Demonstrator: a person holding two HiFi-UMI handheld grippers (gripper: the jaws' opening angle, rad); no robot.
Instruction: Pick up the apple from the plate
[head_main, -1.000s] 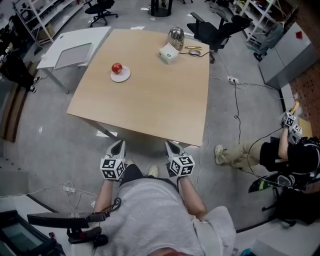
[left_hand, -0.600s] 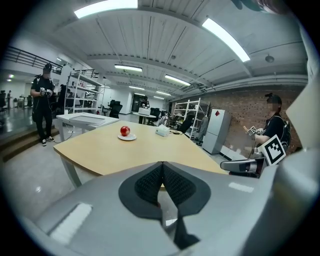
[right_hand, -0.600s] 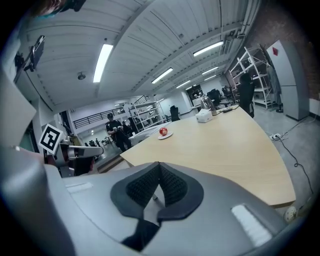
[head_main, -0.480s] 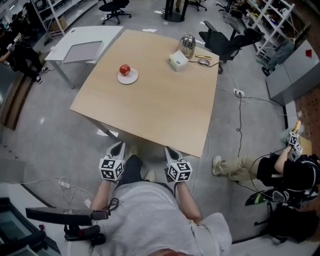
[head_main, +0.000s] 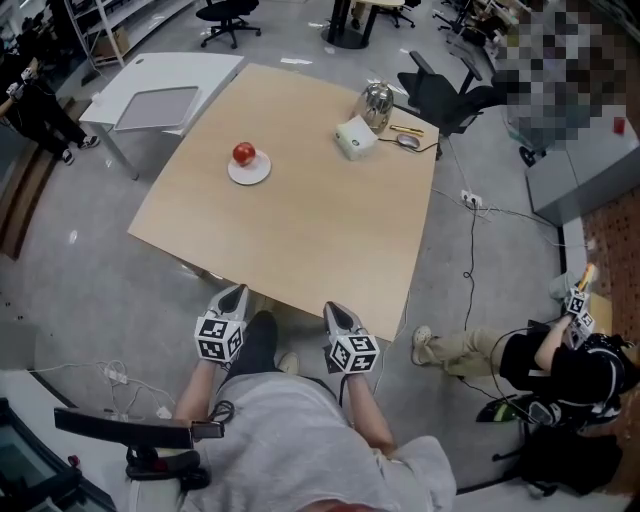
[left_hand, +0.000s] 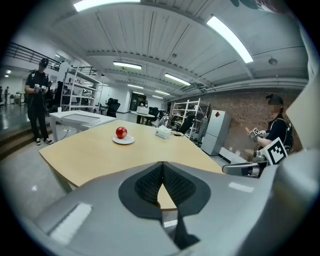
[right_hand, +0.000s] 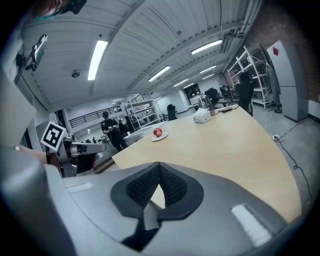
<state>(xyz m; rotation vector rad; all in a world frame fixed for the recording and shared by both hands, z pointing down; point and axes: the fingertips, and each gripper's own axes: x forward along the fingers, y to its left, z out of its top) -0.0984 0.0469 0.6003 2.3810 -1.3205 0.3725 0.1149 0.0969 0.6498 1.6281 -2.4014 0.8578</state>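
Observation:
A red apple sits on a small white plate on the far left part of the wooden table. My left gripper and right gripper hang side by side at the table's near edge, far from the apple. Both are shut with nothing between the jaws. In the left gripper view the apple and plate lie well beyond the shut gripper. In the right gripper view the apple is small and distant past the shut gripper.
A white box, a metal kettle and small items stand at the table's far right. A white side table is at the left, office chairs beyond. A person sits on the floor at right, among cables.
Both grippers have come forward to the table's near edge, and the head view has shifted with them. The apple and plate have stayed in place.

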